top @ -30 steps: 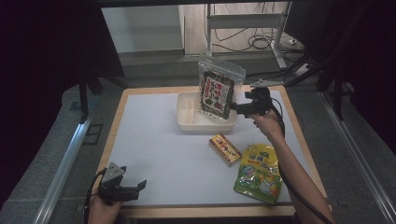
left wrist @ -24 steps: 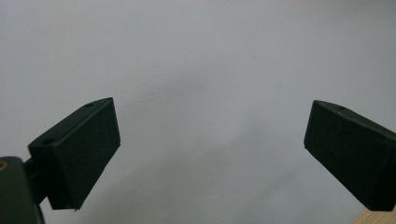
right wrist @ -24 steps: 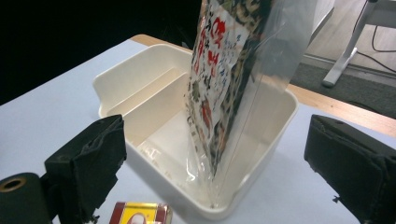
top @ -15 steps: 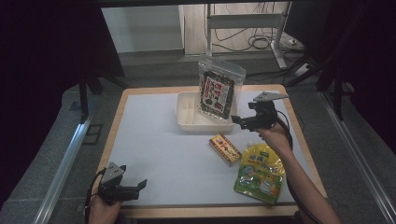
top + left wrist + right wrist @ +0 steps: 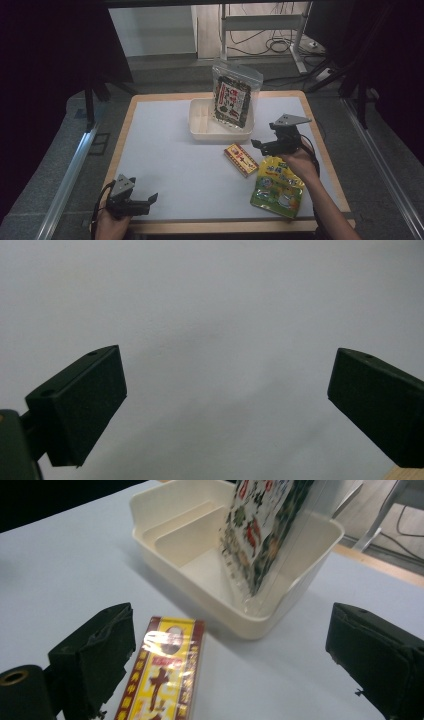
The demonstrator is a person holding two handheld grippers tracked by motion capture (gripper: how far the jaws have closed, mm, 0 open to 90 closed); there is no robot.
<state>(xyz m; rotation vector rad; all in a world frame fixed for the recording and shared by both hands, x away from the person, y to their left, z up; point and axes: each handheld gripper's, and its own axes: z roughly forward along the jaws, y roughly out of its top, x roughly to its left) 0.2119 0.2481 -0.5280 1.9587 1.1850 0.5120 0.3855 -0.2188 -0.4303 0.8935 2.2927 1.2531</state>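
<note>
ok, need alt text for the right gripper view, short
The right gripper, jaws wide open and empty, hovers over a small yellow and red box lying flat on the pale table, close to one jaw. Behind it stands a cream divided bin with a dark printed snack pouch leaning upright inside.

Right gripper (image 5: 261, 144) drawn back from the white bin (image 5: 202, 131), lowered near the yellow box (image 5: 241, 159)

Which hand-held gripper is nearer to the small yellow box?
The right hand-held gripper. It hovers just beside the yellow box, jaws open. The left hand-held gripper sits at the table's near left corner, far from it.
</note>
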